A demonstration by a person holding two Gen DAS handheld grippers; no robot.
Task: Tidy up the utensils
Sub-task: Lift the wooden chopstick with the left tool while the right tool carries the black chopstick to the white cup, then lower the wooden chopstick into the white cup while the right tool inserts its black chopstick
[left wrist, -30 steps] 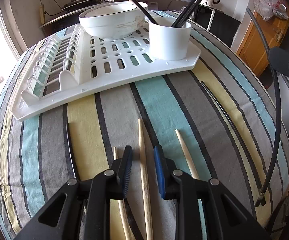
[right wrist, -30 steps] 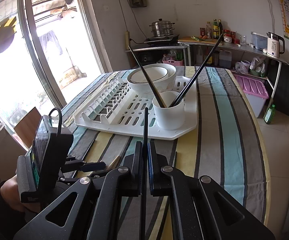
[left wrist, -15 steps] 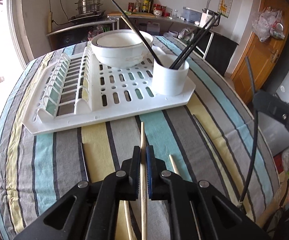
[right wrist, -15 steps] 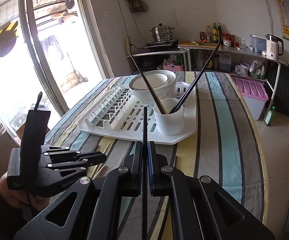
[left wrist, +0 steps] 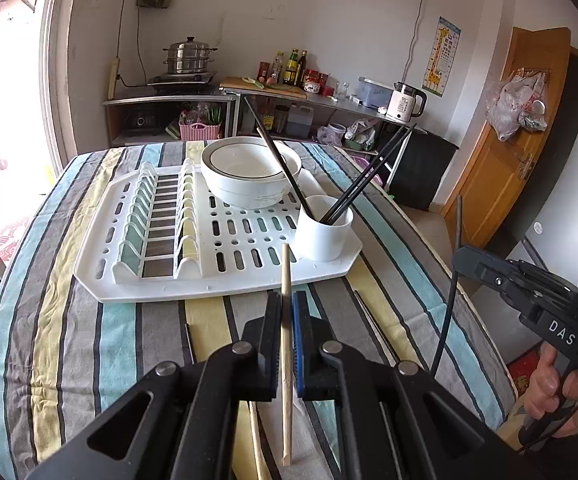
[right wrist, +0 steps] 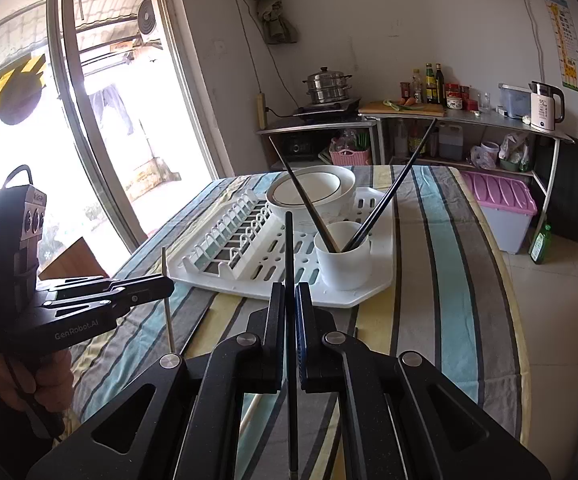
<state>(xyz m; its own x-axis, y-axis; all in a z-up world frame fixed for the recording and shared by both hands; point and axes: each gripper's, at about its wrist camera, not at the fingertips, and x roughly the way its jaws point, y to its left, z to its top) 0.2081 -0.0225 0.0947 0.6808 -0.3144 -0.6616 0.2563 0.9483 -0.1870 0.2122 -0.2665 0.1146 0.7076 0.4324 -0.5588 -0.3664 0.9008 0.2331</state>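
My left gripper (left wrist: 285,312) is shut on a wooden chopstick (left wrist: 286,280) and holds it upright above the striped tablecloth. My right gripper (right wrist: 289,304) is shut on a black chopstick (right wrist: 289,248), also held off the table. A white cup (left wrist: 323,232) with several black chopsticks leaning in it stands on the near right corner of the white drying rack (left wrist: 169,276). A white bowl (left wrist: 249,176) sits behind it on the rack. In the right wrist view the left gripper (right wrist: 165,282) appears at the left with its wooden chopstick (right wrist: 169,312). Another wooden chopstick (left wrist: 257,440) and a black chopstick (left wrist: 373,324) lie on the cloth.
The striped table (left wrist: 69,340) ends close on the right, with floor beyond. A person's hand (left wrist: 557,384) holds the right gripper's handle at the right edge of the left wrist view. A counter (left wrist: 289,94) with bottles, a steamer pot and a kettle stands behind the table.
My left gripper closed on the wooden chopstick lying on the cloth and lifted it up off the table. My right gripper rose slightly, keeping its black chopstick.
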